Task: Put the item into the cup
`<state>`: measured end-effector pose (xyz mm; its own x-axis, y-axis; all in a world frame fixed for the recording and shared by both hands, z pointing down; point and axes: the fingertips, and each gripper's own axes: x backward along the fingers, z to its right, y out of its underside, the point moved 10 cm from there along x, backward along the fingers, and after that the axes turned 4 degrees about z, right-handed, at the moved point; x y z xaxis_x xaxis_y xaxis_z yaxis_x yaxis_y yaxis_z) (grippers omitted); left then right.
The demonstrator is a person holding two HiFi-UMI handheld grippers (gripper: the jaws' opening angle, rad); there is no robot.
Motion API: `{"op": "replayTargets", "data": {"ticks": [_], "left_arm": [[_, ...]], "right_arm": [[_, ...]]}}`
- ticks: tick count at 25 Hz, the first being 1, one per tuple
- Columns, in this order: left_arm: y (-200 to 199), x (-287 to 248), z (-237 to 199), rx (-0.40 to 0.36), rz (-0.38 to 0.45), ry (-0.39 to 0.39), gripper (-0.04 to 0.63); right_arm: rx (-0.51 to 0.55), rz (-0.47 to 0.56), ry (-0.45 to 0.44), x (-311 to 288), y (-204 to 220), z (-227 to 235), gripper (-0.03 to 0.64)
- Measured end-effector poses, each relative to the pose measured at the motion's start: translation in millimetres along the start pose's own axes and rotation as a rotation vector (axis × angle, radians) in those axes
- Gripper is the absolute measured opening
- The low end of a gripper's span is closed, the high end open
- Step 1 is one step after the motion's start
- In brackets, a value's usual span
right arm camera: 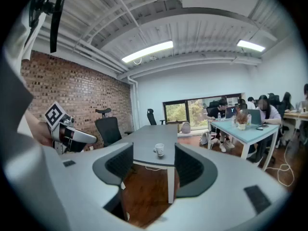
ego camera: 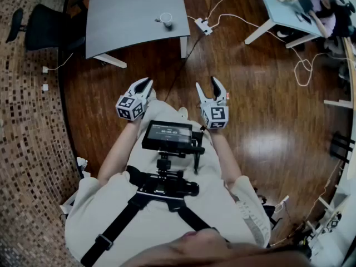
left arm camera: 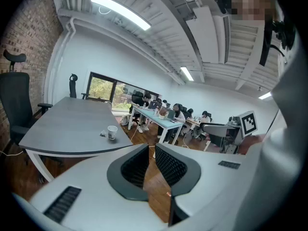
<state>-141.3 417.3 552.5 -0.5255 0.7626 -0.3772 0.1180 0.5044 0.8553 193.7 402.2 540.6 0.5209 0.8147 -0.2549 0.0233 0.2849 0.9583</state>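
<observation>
A white cup (ego camera: 166, 19) stands near the front edge of a grey table (ego camera: 128, 15), far ahead of me. A small pale item (ego camera: 158, 20) lies just beside it. In the left gripper view the cup (left arm camera: 112, 132) and the item (left arm camera: 103, 134) sit left of the jaws. In the right gripper view the cup (right arm camera: 159, 149) shows between the jaws. My left gripper (ego camera: 147, 82) (left arm camera: 151, 147) is held at chest height with a narrow gap and nothing in it. My right gripper (ego camera: 207, 84) (right arm camera: 153, 146) is wide open and empty.
I stand on a wooden floor (ego camera: 250, 110), well short of the table. A black office chair (ego camera: 41, 26) stands at the table's left. A power strip (ego camera: 203, 26) and white cables (ego camera: 303, 68) lie on the floor. People sit at a light blue desk (ego camera: 283, 7) at the right.
</observation>
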Motion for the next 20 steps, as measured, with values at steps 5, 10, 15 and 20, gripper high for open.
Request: {"op": "replayTargets", "data": {"ticks": [5, 10, 15, 20], "left_arm": [[-13.0, -10.7, -7.3, -0.02, 0.018, -0.002, 0.037], [-13.0, -12.2, -6.6, -0.016, 0.03, -0.012, 0.037], [-5.2, -12.5, -3.8, 0.0, 0.026, -0.011, 0.037], [-11.5, -19.4, -16.7, 0.001, 0.022, 0.005, 0.037]], "right_arm": [[0.008, 0.018, -0.018, -14.8, -12.2, -6.6, 0.268], [0.002, 0.005, -0.036, -16.1, -0.6, -6.2, 0.267], [0.001, -0.001, -0.035, -17.5, -1.3, -3.9, 0.267], [0.006, -0.002, -0.028, -33.7, -7.2, -4.6, 0.267]]}}
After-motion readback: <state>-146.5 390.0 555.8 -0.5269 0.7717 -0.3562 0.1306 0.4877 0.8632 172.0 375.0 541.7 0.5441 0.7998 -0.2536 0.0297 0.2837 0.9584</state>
